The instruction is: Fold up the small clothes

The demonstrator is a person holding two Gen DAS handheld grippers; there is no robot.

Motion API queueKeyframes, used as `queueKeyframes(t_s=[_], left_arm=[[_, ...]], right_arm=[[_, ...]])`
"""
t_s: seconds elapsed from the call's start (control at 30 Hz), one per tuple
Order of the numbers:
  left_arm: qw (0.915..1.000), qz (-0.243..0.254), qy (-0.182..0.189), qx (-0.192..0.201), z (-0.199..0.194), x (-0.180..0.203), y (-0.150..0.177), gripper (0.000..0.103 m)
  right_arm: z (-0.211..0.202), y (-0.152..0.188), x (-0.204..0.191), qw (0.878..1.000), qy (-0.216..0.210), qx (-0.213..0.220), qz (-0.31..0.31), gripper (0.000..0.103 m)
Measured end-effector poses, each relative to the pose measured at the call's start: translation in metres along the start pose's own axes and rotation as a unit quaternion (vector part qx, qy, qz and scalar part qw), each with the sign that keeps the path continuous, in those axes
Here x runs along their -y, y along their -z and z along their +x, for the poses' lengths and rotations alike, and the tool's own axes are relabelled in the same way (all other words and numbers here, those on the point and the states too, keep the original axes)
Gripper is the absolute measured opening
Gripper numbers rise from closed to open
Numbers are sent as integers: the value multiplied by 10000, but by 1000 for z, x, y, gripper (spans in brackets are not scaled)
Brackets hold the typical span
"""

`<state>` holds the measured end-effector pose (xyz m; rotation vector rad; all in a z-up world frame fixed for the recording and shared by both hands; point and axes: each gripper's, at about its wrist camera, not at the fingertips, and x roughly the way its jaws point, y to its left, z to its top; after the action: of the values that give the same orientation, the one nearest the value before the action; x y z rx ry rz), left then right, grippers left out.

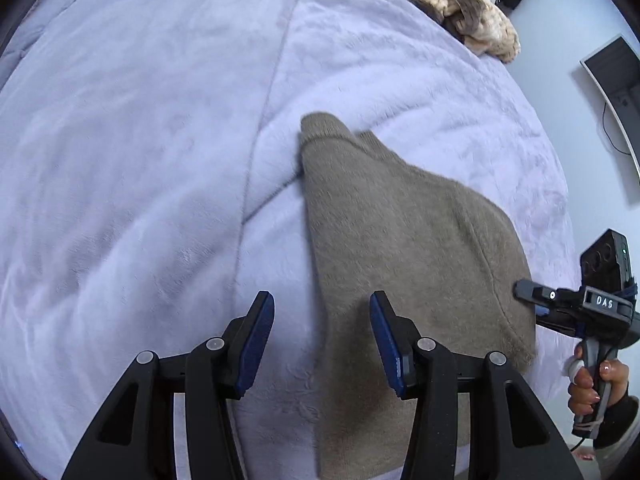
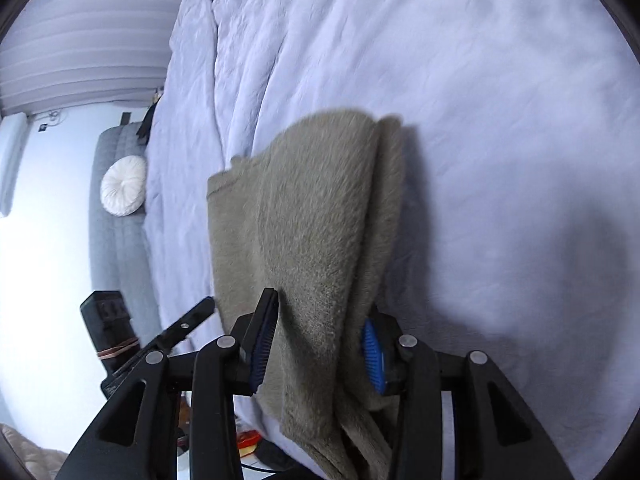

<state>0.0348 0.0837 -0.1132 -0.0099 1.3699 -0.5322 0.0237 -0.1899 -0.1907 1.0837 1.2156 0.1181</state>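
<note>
Fuzzy taupe knit garment [image 1: 400, 232], seemingly folded, on plush lavender blanket [image 1: 140, 120].

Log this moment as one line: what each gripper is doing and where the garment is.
left gripper: open, empty, over garment edge | right gripper: garment between fingers, contact unclear | taupe garment: folded on lilac blanket

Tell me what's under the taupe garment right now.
The taupe garment lies on the pale lavender blanket, which shows all round it. It is doubled over, a lower layer peeking out at its edge. Whatever lies under its middle is covered.
</note>
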Motion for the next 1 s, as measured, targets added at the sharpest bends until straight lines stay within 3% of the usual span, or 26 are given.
queueKeyframes(t_s=[0.07, 0.23, 0.33, 0.5, 0.73, 0.93, 1.0], left_arm=[[10000, 16, -88, -37, 5, 0, -3, 51], [9992, 228, -308, -87, 32, 7, 2, 51], [9986, 280, -444, -36, 33, 11, 5, 51], [9970, 429, -639, -60, 25, 14, 6, 51], [9968, 358, -671, -240, 14, 15, 19, 51], [9959, 332, -728, -415, 9, 17, 35, 51], [9957, 323, -732, -459, 7, 17, 37, 51]], right_arm=[[-5, -8, -6, 9993, 336, 78, -114, 26], [5, -19, -19, 9851, 1520, 147, -790, 23], [16, -14, -8, 9814, 1753, 183, -760, 29], [-11, -3, -26, 9732, 2126, 428, -769, 31], [-36, 45, -54, 9795, 1700, 285, -1044, 28], [0, 71, -57, 9821, 1568, -188, -1022, 28], [13, 72, -48, 9798, 1725, -327, -962, 28]])
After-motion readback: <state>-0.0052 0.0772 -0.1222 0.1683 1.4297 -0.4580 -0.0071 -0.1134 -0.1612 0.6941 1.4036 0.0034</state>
